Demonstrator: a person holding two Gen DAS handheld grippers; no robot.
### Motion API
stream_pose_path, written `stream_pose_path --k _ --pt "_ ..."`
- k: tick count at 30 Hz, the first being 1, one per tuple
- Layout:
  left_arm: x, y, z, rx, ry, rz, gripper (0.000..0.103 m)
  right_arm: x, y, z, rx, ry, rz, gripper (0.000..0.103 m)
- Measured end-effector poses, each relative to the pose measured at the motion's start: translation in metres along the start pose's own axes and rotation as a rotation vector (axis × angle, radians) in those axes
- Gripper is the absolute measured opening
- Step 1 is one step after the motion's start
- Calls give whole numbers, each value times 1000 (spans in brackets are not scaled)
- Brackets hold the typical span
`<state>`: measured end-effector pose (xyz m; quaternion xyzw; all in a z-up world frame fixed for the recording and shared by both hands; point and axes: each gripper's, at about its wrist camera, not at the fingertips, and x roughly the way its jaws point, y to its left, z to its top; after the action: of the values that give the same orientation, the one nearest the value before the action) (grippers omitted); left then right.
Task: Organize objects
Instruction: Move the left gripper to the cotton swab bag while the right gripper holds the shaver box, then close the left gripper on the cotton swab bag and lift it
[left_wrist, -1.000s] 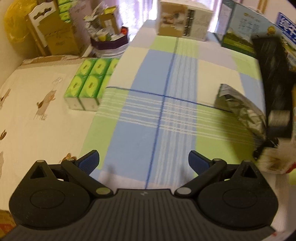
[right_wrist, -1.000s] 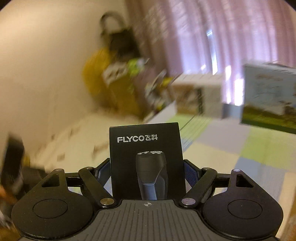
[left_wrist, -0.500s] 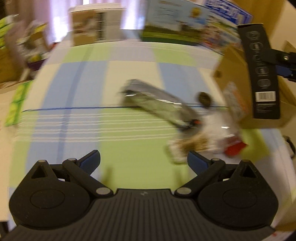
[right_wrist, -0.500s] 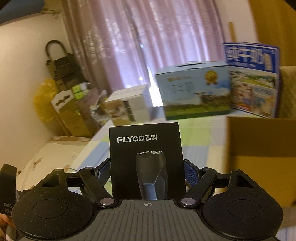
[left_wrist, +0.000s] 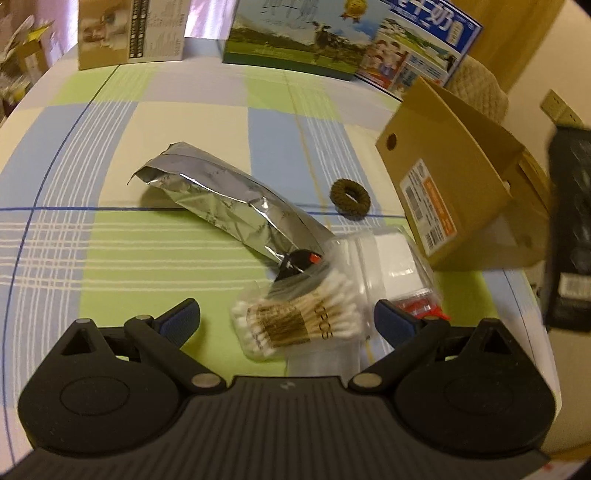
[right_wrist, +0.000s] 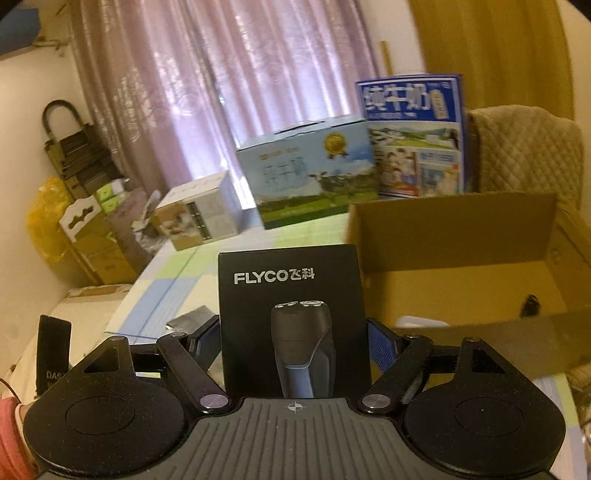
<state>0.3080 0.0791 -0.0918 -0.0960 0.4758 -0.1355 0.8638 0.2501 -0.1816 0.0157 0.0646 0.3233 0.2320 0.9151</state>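
Blue-padded fingers of the right gripper are clamped on either side of an upright black FLYCO shaver box, held in the air near the open cardboard box. Spread wide and holding nothing, the left gripper hovers low over the checked tablecloth, with a bag of cotton swabs between its fingertips. Just beyond lie a clear packet and a silver foil pouch, then a brown hair tie. Milk cartons stand at the far edge.
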Motion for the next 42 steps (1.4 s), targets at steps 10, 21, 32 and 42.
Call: stream_pose_path --k 10,21,32,42 --pt "6 -2 -6 -6 -22 12 70 -24 -30 -11 40 8 -47 77" --pt "-18 -18 -12 66 -38 69 31 -37 -55 -13 54 11 -33 77" --pt "-17 -57 -31 231 34 99 39 -50 -79 -13 61 13 -12 77" --pt "3 -74 -18 363 73 139 54 -69 -109 -27 118 28 -58 77"
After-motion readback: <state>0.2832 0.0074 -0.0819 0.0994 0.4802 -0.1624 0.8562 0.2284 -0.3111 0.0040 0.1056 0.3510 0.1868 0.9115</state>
